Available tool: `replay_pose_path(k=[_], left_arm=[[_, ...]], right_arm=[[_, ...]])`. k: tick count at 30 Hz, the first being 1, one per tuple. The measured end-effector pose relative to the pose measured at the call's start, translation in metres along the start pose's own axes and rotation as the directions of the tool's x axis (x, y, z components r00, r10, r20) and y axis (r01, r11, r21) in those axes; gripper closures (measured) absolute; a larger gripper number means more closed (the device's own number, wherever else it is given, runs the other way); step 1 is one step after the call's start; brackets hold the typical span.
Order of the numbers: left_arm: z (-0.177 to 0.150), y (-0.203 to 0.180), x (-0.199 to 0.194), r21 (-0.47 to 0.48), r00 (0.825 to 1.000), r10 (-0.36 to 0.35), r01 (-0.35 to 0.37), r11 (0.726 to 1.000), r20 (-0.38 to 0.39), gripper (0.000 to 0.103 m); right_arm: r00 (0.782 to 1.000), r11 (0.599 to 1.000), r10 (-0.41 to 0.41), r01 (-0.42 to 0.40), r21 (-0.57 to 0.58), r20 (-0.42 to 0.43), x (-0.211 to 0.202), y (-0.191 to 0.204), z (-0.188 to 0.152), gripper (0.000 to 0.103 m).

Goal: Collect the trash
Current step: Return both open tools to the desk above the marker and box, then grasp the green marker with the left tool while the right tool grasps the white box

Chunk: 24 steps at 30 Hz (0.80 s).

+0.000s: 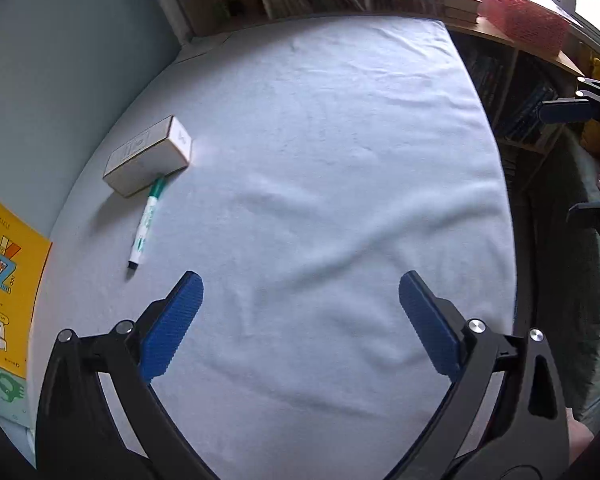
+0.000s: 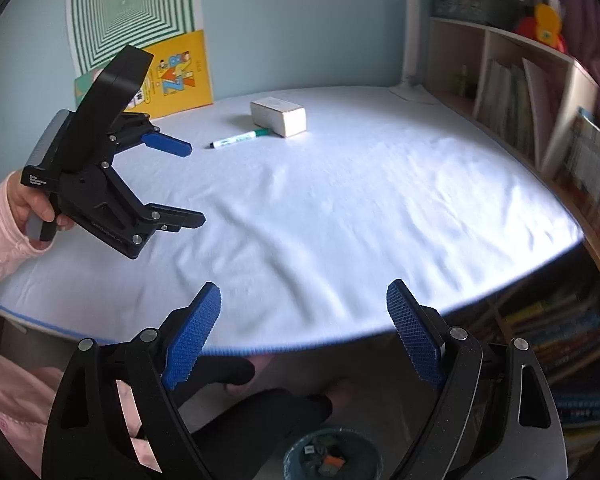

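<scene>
A white cardboard box (image 1: 148, 156) lies on the white-covered table (image 1: 320, 160) at the left, with a green-capped marker (image 1: 146, 222) touching its near side. Both also show in the right wrist view, the box (image 2: 279, 116) and the marker (image 2: 240, 138) at the far side. My left gripper (image 1: 300, 300) is open and empty above the table's near middle; it also shows in the right wrist view (image 2: 194, 182). My right gripper (image 2: 304, 308) is open and empty, off the table's near edge. A dark bin (image 2: 332, 456) holding scraps sits on the floor below it.
A yellow booklet (image 2: 176, 76) and a green-striped poster (image 2: 132, 4) lean on the blue wall. Bookshelves (image 2: 520, 92) line the table's right side. A red basket (image 1: 520, 16) sits on a shelf. A white lamp base (image 2: 412, 92) stands at the far corner.
</scene>
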<state>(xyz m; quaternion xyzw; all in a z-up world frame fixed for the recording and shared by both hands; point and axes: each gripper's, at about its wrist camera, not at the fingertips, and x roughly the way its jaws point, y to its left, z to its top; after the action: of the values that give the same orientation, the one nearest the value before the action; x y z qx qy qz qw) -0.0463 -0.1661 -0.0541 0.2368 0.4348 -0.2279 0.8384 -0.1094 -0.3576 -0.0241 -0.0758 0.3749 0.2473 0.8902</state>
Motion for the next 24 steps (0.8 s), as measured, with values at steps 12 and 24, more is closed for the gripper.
replay_pose_path(k=[12, 24], left_arm=[[-0.003, 0.1, 0.024, -0.15, 0.997, 0.063, -0.07, 0.986, -0.052, 0.007], [0.005, 0.149, 0.066, -0.209, 0.995, 0.057, -0.074, 0.975, -0.086, 0.007]], right_arm=[[0.995, 0.986, 0.088, -0.093, -0.139, -0.041, 0.084, 0.014, 0.091, 0.018], [0.988, 0.972, 0.131, -0.145, -0.185, -0.086, 0.15, 0.01, 0.136, 0.018]])
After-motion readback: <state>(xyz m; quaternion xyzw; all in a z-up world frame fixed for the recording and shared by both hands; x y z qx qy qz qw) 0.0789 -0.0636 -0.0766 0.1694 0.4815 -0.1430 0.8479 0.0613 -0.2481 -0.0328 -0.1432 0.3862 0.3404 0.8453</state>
